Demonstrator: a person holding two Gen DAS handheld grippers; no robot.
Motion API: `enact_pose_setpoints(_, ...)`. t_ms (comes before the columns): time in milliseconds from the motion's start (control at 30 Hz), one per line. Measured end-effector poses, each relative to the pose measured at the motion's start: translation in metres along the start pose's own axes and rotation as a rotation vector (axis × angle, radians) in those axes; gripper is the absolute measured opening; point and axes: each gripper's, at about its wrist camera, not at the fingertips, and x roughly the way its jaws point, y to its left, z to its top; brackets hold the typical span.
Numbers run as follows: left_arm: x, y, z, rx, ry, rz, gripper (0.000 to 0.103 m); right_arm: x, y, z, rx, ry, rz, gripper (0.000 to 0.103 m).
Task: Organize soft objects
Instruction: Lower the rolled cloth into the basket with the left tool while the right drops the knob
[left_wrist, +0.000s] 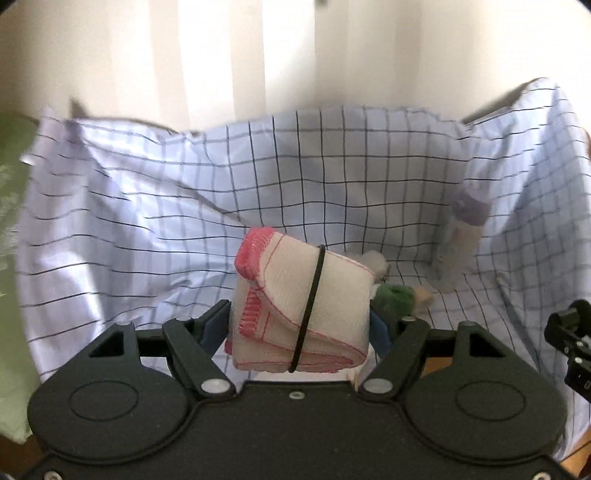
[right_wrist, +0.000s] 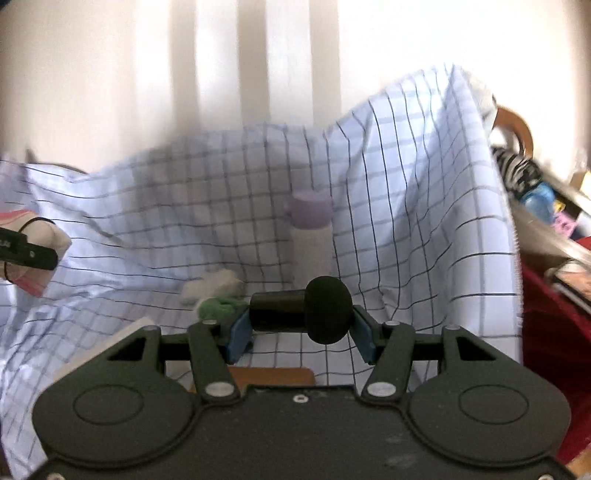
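My left gripper (left_wrist: 300, 325) is shut on a folded white cloth with pink stitching (left_wrist: 295, 295), bound by a black elastic band, and holds it over a basket lined with blue checked fabric (left_wrist: 184, 221). My right gripper (right_wrist: 301, 332) is shut on a black foam-tipped cylinder (right_wrist: 303, 308), held over the same lining (right_wrist: 406, 221). A green soft item (left_wrist: 393, 297) and a white fluffy one (right_wrist: 214, 286) lie on the basket floor. The left gripper with its cloth also shows at the left edge of the right wrist view (right_wrist: 29, 251).
A white bottle with a purple cap (right_wrist: 310, 236) stands against the lining at the back; it also shows in the left wrist view (left_wrist: 465, 236). Clutter lies right of the basket: a zebra-striped item (right_wrist: 517, 170), a blue bottle (right_wrist: 539, 201), red fabric (right_wrist: 554, 314). White wall panels rise behind.
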Motion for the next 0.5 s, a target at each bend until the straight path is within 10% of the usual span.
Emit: enact_pose_setpoints(500,-0.094,-0.039,-0.133,0.013,0.076,-0.109,0.071,-0.140,0.003,-0.096,0.106,0.081,0.122,0.057)
